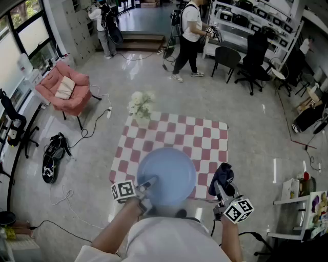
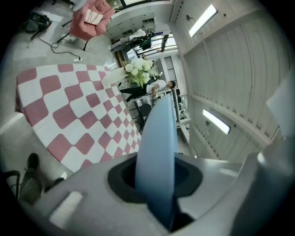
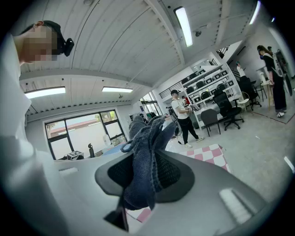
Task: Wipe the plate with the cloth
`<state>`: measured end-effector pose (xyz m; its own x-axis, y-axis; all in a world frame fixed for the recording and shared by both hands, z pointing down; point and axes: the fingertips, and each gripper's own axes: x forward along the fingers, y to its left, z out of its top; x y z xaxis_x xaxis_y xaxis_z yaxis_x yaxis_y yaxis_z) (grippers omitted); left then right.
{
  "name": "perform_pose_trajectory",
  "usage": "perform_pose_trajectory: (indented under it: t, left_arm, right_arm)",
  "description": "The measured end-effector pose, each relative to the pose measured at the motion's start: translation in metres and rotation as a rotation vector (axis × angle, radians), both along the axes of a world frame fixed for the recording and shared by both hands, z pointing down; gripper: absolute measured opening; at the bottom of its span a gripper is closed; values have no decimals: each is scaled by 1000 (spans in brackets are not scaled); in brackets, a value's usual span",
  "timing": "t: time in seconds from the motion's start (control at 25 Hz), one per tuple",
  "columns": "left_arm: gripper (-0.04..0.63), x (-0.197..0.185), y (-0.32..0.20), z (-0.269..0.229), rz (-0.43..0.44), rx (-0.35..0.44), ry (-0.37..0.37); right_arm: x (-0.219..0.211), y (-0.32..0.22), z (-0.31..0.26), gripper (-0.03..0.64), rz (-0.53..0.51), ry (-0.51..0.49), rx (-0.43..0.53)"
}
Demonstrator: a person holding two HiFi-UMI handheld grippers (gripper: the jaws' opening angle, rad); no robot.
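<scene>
While the plate point(image 1: 166, 176) is clamped at its near rim by the left gripper point(image 1: 147, 184), the cloth point(image 1: 223, 173) — pinched in the right gripper point(image 1: 221, 188) — is held just right of it.

A lab-like workspace: shelves point(image 1: 246, 15) of equipment, office chairs point(image 1: 254, 51), lockers point(image 1: 77, 23), cables point(image 1: 100, 118) trailing across the polished floor point(image 1: 246, 117).

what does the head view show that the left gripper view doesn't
Head view only: the right hand-held gripper shut on a dark cloth, and the plate's full round face. Left gripper view only: the plate seen edge-on, clamped between the jaws of the left hand-held gripper, plus ceiling lights. Both: the blue plate, the checked tablecloth and the white flowers.
</scene>
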<state>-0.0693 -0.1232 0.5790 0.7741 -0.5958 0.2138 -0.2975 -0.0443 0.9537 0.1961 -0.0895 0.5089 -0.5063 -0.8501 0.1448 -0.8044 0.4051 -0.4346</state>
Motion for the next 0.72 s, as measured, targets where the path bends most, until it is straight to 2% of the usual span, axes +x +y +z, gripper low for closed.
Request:
perform_pose_trajectory:
  t: [0.52, 0.72]
  left_arm:
    - [75, 2, -3, -2, 10, 4, -5]
    - [75, 7, -3, -5, 11, 10, -6]
  right_arm:
    - [-6, -4, -6, 117, -17, 11, 1]
    - [-13, -6, -9, 118, -62, 4, 7]
